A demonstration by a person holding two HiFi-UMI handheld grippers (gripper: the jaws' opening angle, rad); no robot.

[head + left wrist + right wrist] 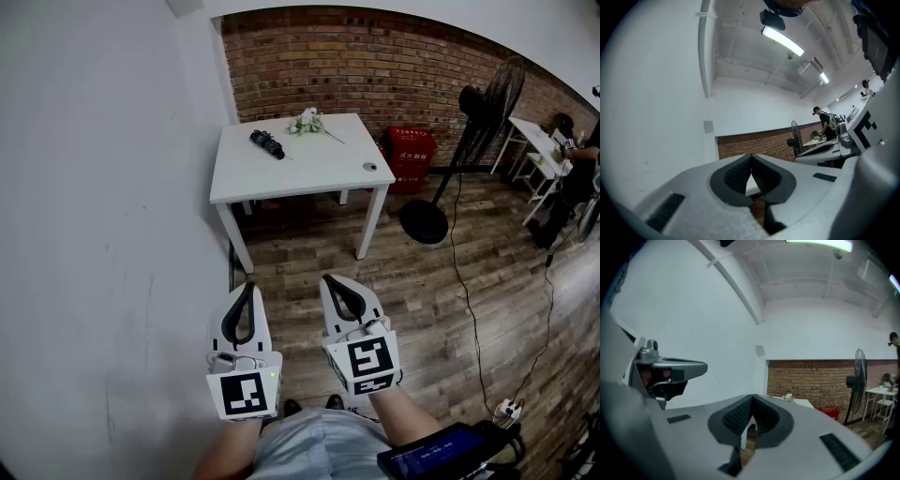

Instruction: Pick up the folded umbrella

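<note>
While left tool (246, 291) and right tool (333, 283) are closed, empty, the folded umbrella (267, 144) looks light, soft-skinned; grasp its middle.

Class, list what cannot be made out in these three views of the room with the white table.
- Folded umbrella: head view, too small to show its strap or handle.
- Round thing on the table: head view, too small to identify.
- The table, both gripper views: mostly hidden behind the jaws.
</note>
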